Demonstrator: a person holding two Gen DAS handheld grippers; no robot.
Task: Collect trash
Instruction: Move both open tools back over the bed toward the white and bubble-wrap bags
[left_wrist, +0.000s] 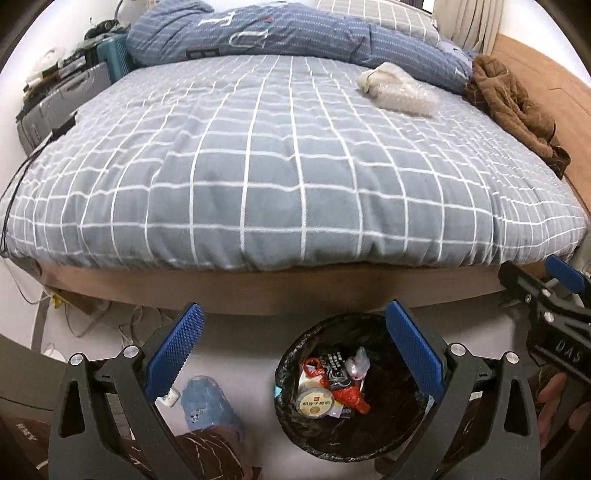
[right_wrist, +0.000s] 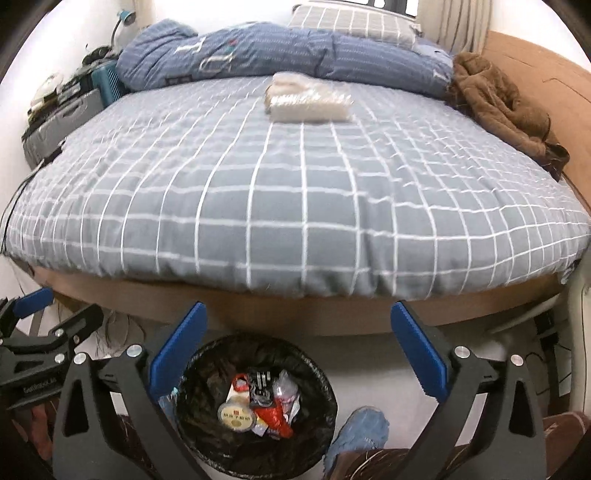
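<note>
Nearest the lens in the left wrist view, the left gripper (left_wrist: 295, 343) is seen with its 2 blue-padded fingers (left_wrist: 175, 350) spread wide and nothing between them. In the right wrist view the right gripper (right_wrist: 295, 347) is likewise held wide apart and empty. Below both, a black-lined trash bin (right_wrist: 207, 435) stands on the pale floor at the foot of the bed. Inside it, a round yellow-lidded container (right_wrist: 236, 413), a red wrapper (right_wrist: 273, 415), a dark printed packet (right_wrist: 260, 386) and a scrap of clear plastic (right_wrist: 286, 387) are seen lying together. A blue slipper (left_wrist: 207, 406) on a foot is visible just left of the bin in the left view, with a small white item (left_wrist: 168, 398) on the floor just beside it.

The bed is covered by a grey quilt (right_wrist: 295, 192) with a white grid. Far up the quilt, a clear plastic bubble-wrap package (right_wrist: 308, 98) is seen lying apart from the bin, near a rumpled blue duvet (right_wrist: 277, 51). A brown garment (right_wrist: 495, 103) is draped over the bed's right edge.
</note>
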